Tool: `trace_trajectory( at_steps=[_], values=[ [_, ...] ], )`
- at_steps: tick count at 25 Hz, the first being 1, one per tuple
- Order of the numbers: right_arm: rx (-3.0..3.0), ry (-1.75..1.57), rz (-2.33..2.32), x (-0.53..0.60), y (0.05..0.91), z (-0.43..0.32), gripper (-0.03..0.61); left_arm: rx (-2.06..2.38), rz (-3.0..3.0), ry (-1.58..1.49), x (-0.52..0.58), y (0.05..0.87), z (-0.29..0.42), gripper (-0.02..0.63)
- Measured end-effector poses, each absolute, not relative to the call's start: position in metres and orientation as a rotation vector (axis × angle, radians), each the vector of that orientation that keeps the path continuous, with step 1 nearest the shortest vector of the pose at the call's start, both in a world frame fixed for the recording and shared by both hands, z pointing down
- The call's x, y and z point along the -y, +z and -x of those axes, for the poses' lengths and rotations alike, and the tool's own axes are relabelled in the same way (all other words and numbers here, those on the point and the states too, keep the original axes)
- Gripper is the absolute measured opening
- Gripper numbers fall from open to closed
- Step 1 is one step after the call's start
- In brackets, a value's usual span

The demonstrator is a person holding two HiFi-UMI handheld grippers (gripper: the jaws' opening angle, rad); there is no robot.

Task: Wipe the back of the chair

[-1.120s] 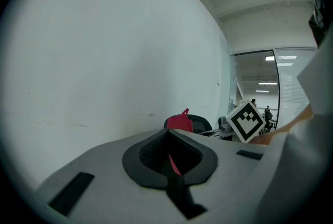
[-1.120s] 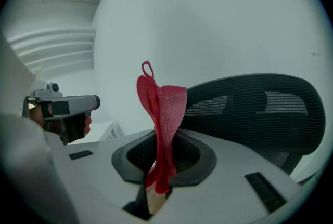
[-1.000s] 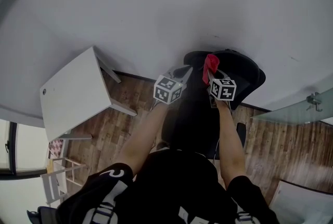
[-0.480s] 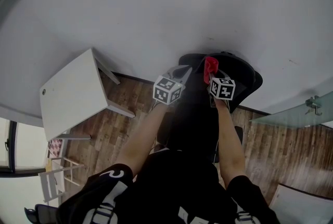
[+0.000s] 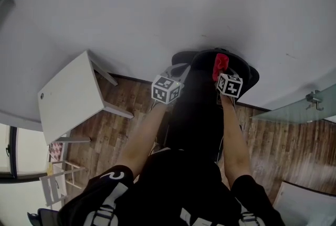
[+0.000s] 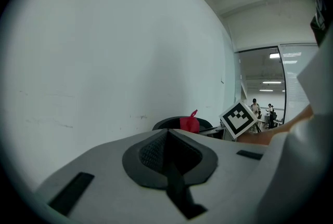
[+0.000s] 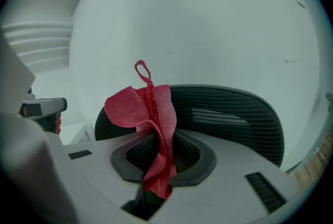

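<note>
A black mesh-backed office chair (image 5: 199, 94) stands against the white wall, its curved back (image 7: 229, 114) filling the right gripper view. My right gripper (image 5: 220, 70) is shut on a red cloth (image 7: 151, 114), which stands up in folds at the top edge of the chair back (image 5: 219, 64). My left gripper (image 5: 176, 74) is shut with nothing in it, held just left of the chair's top. In the left gripper view the red cloth (image 6: 189, 123) and chair top (image 6: 171, 123) show beyond the jaws.
A white table (image 5: 71, 96) stands tilted in view at the left over wood-pattern floor (image 5: 273, 146). A glass panel with a metal fitting (image 5: 313, 100) is at the right. The white wall (image 5: 168, 4) runs right behind the chair.
The right gripper with the red cloth has shifted slightly right and up along the top of the chair back. The left gripper has stayed close beside the chair.
</note>
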State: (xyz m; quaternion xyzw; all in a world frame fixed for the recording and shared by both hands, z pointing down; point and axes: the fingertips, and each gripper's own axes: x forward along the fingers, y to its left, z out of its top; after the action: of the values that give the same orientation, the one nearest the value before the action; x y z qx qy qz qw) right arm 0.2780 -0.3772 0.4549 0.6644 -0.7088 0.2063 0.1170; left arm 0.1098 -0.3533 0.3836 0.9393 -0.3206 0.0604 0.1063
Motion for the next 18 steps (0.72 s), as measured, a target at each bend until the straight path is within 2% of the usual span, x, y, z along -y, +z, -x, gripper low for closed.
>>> trace_trajectory(
  at_steps=[18],
  values=[
    [1.81,0.589,-2.222,0.32,0.448,-0.38,0.072,0.927,-2.765,0.288,0.332,0.385,-0.168,0.025]
  ],
)
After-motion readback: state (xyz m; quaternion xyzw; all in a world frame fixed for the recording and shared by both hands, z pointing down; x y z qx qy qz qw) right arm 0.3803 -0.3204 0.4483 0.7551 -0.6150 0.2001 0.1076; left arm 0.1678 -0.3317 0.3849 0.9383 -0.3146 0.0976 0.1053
